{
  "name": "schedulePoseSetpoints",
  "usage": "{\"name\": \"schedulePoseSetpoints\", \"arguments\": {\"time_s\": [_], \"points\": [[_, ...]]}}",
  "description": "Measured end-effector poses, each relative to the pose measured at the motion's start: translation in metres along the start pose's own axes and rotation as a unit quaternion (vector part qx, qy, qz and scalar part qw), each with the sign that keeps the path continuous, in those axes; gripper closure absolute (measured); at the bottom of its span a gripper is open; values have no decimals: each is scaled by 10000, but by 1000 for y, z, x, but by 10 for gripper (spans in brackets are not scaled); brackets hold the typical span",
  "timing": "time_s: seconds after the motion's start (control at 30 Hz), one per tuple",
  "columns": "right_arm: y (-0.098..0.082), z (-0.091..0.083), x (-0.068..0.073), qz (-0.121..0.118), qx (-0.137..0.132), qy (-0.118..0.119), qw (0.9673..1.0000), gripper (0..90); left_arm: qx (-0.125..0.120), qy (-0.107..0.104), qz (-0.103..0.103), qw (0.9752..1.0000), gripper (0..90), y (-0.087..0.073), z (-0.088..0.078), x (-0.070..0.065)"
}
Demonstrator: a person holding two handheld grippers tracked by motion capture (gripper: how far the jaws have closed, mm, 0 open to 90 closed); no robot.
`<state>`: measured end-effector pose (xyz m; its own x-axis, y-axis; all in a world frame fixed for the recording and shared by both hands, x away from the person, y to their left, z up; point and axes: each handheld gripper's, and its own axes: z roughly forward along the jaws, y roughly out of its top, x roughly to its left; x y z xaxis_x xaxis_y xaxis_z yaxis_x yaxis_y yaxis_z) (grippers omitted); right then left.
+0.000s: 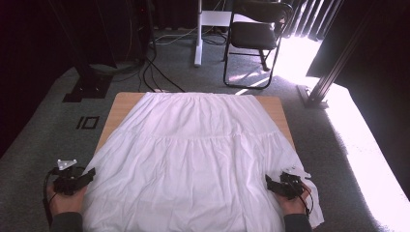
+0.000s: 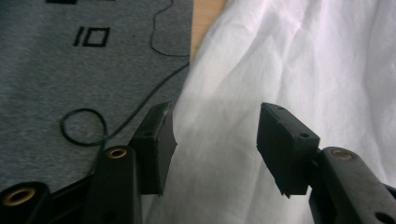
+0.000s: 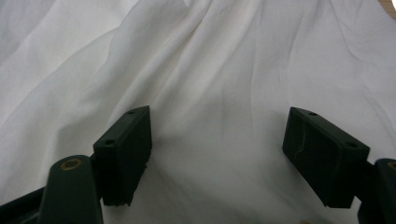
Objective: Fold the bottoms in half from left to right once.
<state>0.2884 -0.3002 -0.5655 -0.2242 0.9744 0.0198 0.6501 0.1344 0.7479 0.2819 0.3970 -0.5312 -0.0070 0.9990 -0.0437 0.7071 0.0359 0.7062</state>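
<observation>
White cloth (image 1: 193,159) lies spread over the wooden tabletop (image 1: 122,104), its near corners hanging past the edge. My left tool (image 1: 89,175) sits just off the cloth's left edge, jaws spread with nothing pinched. My right tool (image 1: 271,183) rests over the near right corner, jaws also spread above the fabric.

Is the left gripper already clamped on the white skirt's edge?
No, the left gripper stands open, the white skirt lying beyond its unpressed pads.
</observation>
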Motion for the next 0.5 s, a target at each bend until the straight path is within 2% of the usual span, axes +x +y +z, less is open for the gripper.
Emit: {"name": "schedulePoseSetpoints", "arguments": {"time_s": [0.2, 0.33, 0.5], "points": [[0, 0, 0, -1, 0, 0, 10000, 239, 156, -8, -99, 9998, 482, -3, 8, -1], [0, 0, 0, 0, 0, 0, 10000, 239, 244, 85, 39, 9997, 517, -5, 10, -4], [0, 0, 0, -1, 0, 0, 10000, 239, 211, 166, 37, 9996, 581, -6, 8, -4]]}}
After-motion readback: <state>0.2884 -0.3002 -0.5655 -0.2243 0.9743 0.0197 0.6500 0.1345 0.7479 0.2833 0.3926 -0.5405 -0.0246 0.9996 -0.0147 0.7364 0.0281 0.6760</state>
